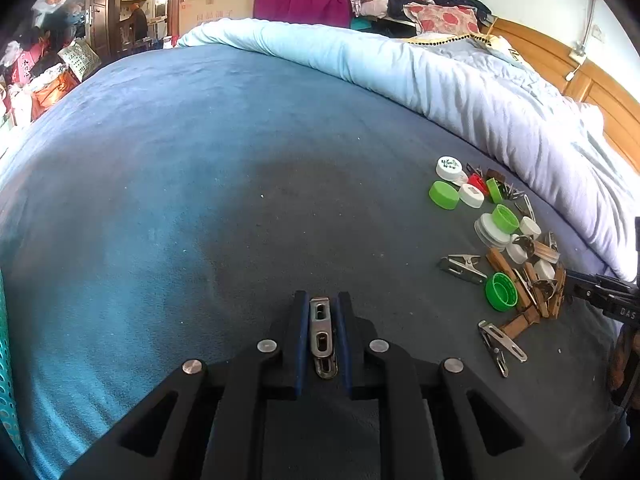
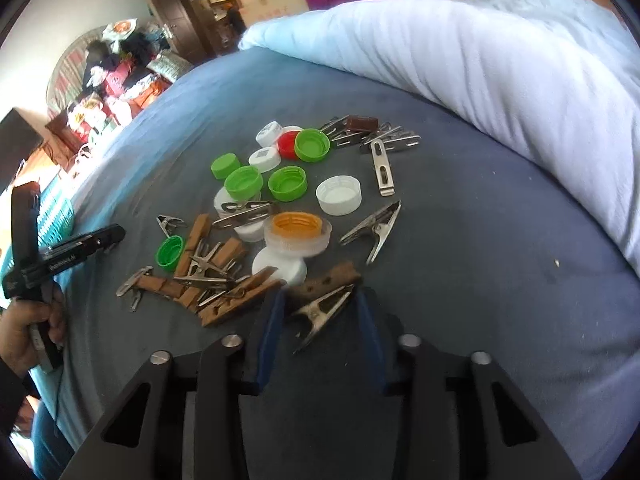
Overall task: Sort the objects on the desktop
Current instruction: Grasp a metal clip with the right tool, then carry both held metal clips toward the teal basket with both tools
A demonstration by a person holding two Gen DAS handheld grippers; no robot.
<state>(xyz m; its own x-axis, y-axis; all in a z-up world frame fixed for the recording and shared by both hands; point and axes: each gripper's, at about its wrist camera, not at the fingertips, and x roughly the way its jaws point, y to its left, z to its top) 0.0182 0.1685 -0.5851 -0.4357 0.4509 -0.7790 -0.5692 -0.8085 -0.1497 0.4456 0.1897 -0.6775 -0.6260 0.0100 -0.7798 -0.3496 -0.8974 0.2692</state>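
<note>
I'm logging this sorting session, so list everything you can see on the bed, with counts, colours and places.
Green bottle caps: five, green, left and centre of the pile.
White bottle caps: several, white, mixed in; exact count unclear.
Red bottle cap: one, red, far side.
Orange-lined lid: one, clear and orange, centre.
Metal clips: many, silver, scattered.
Wooden clothespins: several, brown, near left.
Blanket: one, blue, underneath.
Quilt: one, pale blue, far right.
Left gripper: shut on a flat metal clip.
Right gripper: open around a metal clamp clip.
</note>
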